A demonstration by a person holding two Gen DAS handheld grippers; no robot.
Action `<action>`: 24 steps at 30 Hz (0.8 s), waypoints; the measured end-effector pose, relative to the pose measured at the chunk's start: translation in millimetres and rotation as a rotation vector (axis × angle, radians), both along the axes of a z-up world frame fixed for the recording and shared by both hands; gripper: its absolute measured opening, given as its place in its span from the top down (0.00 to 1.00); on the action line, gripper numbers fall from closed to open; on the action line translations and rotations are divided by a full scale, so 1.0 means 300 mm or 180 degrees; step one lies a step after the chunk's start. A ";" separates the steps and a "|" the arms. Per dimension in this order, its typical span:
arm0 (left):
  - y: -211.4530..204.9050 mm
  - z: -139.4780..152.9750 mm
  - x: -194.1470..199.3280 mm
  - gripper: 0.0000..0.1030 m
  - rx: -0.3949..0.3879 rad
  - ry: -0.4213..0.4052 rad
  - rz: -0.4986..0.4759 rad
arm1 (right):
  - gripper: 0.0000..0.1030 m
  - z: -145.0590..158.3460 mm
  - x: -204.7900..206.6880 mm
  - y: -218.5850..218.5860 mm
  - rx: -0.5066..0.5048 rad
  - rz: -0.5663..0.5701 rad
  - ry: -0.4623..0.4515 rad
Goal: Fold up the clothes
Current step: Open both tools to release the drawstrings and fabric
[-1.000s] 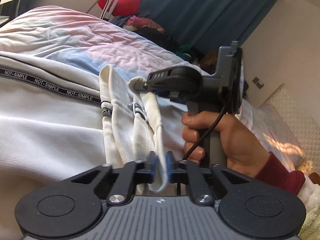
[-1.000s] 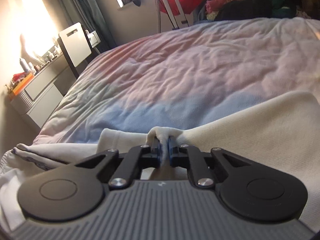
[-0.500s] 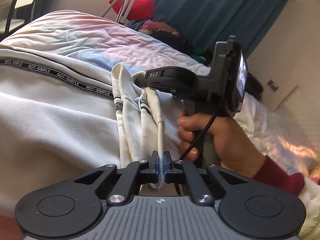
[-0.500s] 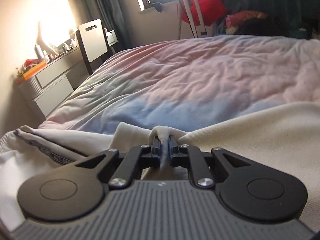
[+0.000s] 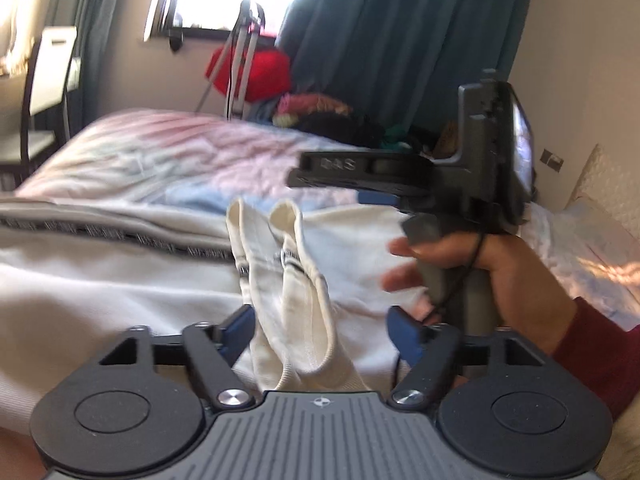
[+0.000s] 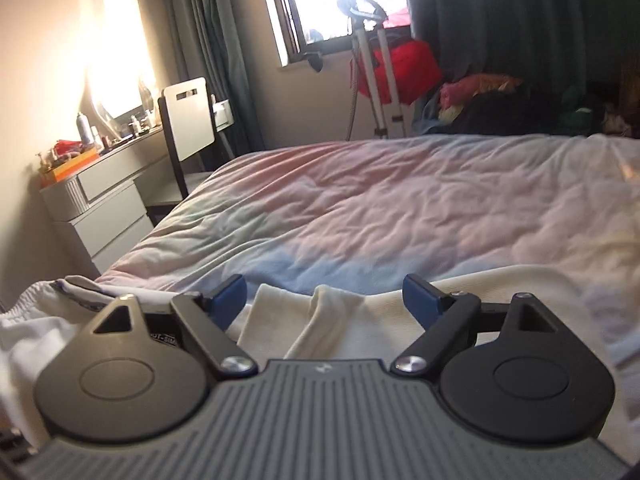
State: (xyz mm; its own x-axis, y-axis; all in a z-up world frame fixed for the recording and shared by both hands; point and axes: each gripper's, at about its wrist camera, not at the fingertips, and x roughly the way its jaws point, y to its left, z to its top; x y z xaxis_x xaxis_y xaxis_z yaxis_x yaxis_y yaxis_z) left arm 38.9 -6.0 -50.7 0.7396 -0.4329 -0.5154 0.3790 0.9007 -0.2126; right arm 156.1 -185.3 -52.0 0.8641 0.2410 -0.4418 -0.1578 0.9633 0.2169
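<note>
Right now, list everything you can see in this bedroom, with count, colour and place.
garment: one, white with black lettered stripe, on the bed's near end
cuffs: two, cream, lying between the left jaws
duvet: one, pink and blue, covering the bed
chair: one, white back, at the desk
desk: one, grey drawers, left of the bed
curtains: teal, by the window
clothes pile: mixed colours, beyond the bed
red item: one, under the window
hand: one, red sleeve, holding the right gripper's handle
left gripper: jaws opening
right gripper: jaws opening
</note>
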 end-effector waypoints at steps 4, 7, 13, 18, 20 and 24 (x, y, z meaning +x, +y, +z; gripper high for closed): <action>0.014 0.054 -0.064 0.19 0.0024 -0.0206 0.0085 | 0.16 0.063 -0.112 -0.042 -0.0072 -0.0086 -0.0107; 0.026 0.093 -0.107 0.15 0.0051 -0.0342 0.0140 | 0.16 0.114 -0.207 -0.065 -0.0118 -0.0159 -0.0204; 0.052 0.126 -0.196 0.08 0.0116 -0.0530 0.0234 | 0.16 0.180 -0.424 -0.102 -0.0117 -0.0332 -0.0396; 0.062 0.118 -0.204 0.08 0.0166 -0.0527 0.0299 | 0.16 0.180 -0.536 -0.106 -0.0209 -0.0490 -0.0457; 0.066 0.116 -0.201 0.08 0.0166 -0.0532 0.0323 | 0.16 0.175 -0.551 -0.097 -0.0256 -0.0519 -0.0464; 0.076 0.099 -0.181 0.08 0.0199 -0.0509 0.0406 | 0.16 0.163 -0.543 -0.081 -0.0315 -0.0502 -0.0443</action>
